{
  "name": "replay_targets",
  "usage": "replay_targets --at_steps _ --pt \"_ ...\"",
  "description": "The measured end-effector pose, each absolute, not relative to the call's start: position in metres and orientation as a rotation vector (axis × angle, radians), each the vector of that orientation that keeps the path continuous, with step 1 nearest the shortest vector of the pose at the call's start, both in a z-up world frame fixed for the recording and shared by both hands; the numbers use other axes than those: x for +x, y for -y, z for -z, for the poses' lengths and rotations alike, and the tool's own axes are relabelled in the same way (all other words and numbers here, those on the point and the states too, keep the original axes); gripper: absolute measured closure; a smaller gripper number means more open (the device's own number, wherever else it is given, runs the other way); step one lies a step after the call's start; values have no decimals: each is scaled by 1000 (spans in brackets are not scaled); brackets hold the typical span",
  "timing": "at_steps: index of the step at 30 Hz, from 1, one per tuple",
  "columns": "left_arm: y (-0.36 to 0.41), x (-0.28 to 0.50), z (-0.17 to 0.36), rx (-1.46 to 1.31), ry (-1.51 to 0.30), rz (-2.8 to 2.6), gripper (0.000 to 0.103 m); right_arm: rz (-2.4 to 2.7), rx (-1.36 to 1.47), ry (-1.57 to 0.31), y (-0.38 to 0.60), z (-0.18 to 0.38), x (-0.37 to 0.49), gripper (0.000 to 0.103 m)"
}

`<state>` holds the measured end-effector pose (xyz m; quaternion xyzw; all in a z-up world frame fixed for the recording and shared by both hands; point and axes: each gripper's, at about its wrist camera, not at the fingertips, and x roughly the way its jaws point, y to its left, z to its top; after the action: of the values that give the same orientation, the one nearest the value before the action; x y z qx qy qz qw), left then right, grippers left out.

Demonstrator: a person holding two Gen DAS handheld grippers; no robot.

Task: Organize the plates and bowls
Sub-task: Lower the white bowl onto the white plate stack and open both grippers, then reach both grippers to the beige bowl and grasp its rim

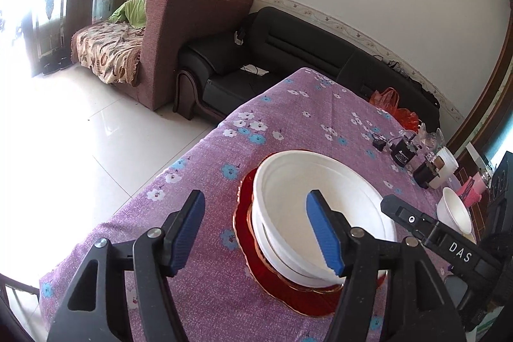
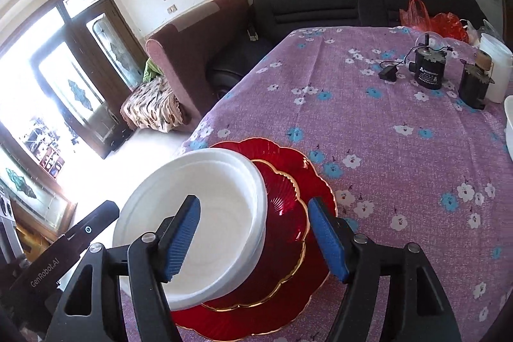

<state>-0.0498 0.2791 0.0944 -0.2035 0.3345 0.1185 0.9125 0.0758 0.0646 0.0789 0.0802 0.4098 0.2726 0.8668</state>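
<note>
The white bowls (image 2: 198, 213) sit stacked on the red plates (image 2: 288, 213) on the bench (image 2: 384, 149), at 11 o'clock from the released right tool (image 2: 253, 233), nearer than the released left tool (image 1: 256, 233), with only one small bowl (image 1: 455, 210) apart at 2 o'clock.

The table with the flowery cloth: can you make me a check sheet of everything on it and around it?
Surface: table under a purple flowered cloth.
Job's things: white bowls nested, sitting on stacked red plates; another white bowl far right.
Clutter: black canister, dark jar, white cup, red plastic bag.
Grippers: left tongs open, one finger over the bowls; right tongs open, straddling the bowls' rim.
Cables: black adapter with cord.
Surroundings: black sofa, maroon sofa, glass door.
</note>
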Motion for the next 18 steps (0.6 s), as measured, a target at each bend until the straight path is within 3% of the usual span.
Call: replay_targets --at_steps 4,18 --pt "-256 -59 -106 -390 -666 -195 29 -553 187 -840 -40 -86 67 28" --pt "-142 -67 -127 -163 -647 -3 27 -358 229 -790 111 -84 42 29"
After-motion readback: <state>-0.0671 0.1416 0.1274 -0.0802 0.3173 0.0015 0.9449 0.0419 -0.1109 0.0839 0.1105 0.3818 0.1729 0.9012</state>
